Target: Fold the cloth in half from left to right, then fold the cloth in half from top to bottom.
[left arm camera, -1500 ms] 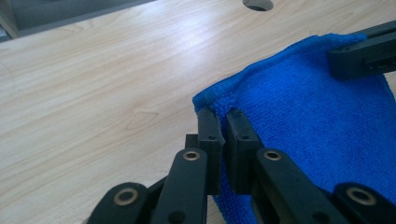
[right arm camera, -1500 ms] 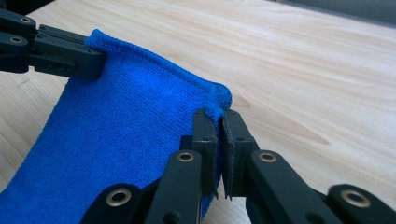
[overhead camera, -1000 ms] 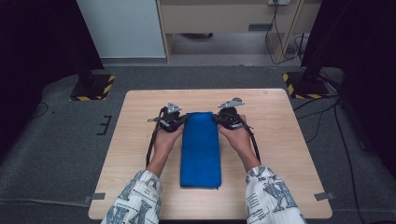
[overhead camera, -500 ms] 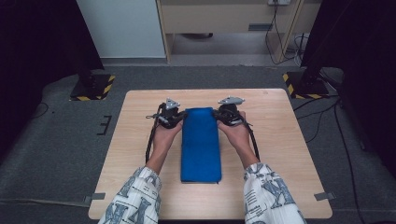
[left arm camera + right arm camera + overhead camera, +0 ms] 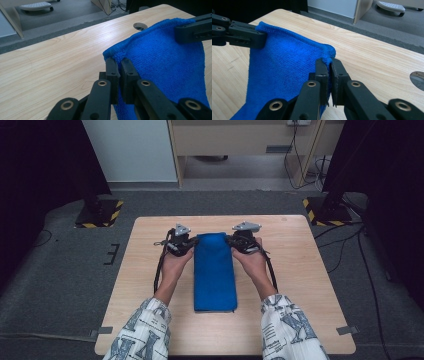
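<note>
Blue towel (image 5: 215,272) lies folded into a long strip down the middle of the wooden table (image 5: 310,285), far end raised a little off the wood. Left gripper (image 5: 119,65) has its jaws pressed together on the towel's far left corner; right gripper (image 5: 327,65) is clamped the same way on the far right corner, edge taut between them. Each hand rests just beside the towel's long sides. Versus a second ago: the grips are unchanged, and both hands and the towel sit a touch farther from the table's near edge
</note>
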### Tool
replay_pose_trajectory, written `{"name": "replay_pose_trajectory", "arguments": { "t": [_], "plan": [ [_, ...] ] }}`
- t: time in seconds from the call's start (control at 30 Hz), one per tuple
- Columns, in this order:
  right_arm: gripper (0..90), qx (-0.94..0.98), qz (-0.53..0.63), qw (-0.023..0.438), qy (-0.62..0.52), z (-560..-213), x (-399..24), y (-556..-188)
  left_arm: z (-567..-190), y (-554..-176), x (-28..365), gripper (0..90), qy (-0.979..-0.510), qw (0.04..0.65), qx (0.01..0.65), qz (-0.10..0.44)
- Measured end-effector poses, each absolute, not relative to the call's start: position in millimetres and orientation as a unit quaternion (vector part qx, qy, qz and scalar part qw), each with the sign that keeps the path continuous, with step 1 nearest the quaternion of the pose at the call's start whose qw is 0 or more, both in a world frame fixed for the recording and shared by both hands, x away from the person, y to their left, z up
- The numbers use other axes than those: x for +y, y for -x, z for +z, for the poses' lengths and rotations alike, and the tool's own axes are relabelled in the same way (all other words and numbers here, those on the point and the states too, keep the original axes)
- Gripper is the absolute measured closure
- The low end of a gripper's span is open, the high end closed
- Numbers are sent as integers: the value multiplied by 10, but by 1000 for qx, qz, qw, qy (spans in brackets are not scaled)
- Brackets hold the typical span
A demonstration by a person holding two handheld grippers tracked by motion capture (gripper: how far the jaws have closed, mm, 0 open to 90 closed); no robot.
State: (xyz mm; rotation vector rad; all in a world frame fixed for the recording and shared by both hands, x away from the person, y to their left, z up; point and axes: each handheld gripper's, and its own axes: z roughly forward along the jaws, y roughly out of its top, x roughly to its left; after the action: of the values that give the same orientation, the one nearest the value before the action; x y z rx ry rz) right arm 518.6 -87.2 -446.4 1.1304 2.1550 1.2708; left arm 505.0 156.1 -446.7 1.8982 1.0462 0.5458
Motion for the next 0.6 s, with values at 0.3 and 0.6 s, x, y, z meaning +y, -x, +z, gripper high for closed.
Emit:
{"name": "replay_pose_trajectory", "arguments": {
  "t": [0.3, 0.6],
  "plan": [
    [855, 771, 462, 199, -391, -4429, -970, -5033, -4375, -4923, 1507, 856, -769, 442, 406, 222],
    [853, 777, 458, 203, -381, -4489, -999, -4841, -4434, -4808, 1499, 857, -776, 440, 395, 219]
  ]
}}
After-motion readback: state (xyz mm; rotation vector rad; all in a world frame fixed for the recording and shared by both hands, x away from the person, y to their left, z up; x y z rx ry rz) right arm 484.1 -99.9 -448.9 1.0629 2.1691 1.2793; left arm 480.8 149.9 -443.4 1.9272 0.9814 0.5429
